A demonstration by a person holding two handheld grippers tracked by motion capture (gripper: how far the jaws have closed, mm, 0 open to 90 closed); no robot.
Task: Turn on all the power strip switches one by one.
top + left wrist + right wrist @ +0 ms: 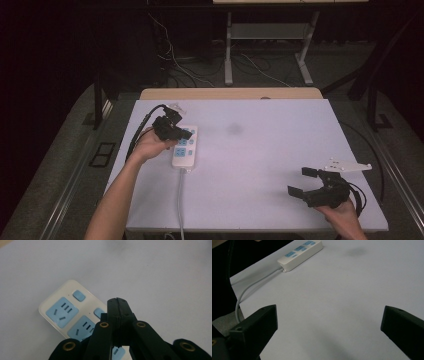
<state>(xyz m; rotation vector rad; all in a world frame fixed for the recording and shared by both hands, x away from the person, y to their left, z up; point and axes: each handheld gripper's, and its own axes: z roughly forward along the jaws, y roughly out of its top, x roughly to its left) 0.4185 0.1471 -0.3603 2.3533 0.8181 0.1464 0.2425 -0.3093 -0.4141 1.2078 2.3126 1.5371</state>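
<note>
The white power strip [184, 146] lies near the left edge of the table [260, 150], its cord [181, 200] running off the near edge. Above it, the left gripper [186, 134] has its jaws pressed together on nothing, hiding part of the strip's blue sockets. The right gripper [302, 181] hovers well apart from the strip, jaws spread wide, empty.

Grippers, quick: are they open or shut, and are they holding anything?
Left gripper: shut, holding nothing, above the power strip.
Right gripper: open, holding nothing, over the table.
</note>
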